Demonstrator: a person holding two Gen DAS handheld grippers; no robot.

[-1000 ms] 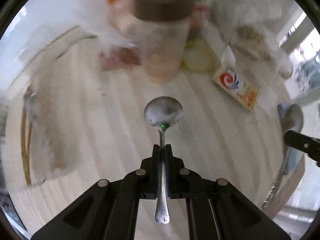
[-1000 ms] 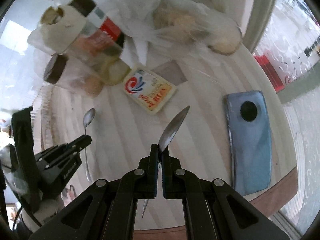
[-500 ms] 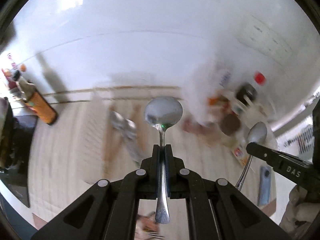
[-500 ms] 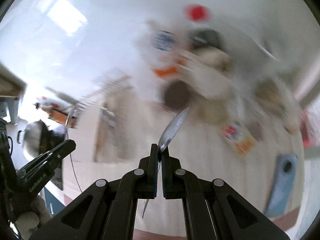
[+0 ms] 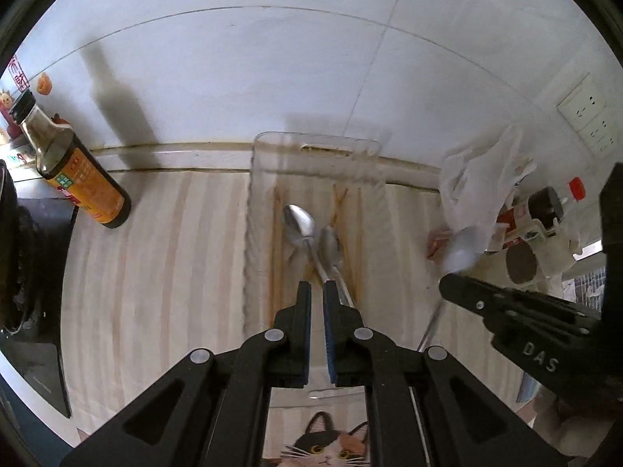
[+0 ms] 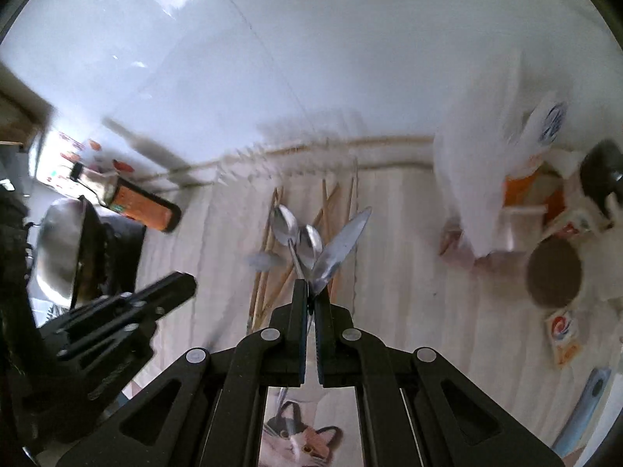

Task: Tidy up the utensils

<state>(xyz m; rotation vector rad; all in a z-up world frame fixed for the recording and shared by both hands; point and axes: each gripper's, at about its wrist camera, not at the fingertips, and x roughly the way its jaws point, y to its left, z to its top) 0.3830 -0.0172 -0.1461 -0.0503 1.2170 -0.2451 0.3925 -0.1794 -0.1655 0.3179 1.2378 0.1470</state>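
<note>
A clear plastic tray [image 5: 257, 210] lies on the striped counter against the wall. It holds several wooden chopsticks [image 5: 277, 233] and two metal spoons [image 5: 300, 222]. My left gripper [image 5: 317, 292] hovers above the tray, its jaws slightly parted with nothing between them. My right gripper [image 6: 310, 295] is shut on a metal spoon [image 6: 338, 249] by the handle, bowl pointing forward over the tray. In the left wrist view the right gripper [image 5: 459, 284] and its blurred spoon [image 5: 461, 249] are at the right.
A soy sauce bottle [image 5: 74, 171] stands left of the tray beside a dark stove and pan [image 6: 62, 245]. White plastic bags [image 5: 479, 179], jars [image 5: 521, 264] and a packet [image 6: 564, 334] crowd the right. A cat-print item [image 5: 327, 447] lies near the front edge.
My left gripper has released its spoon, which now lies in the tray, and its jaws have parted slightly. Both grippers have swung from the cluttered right side to over the tray.
</note>
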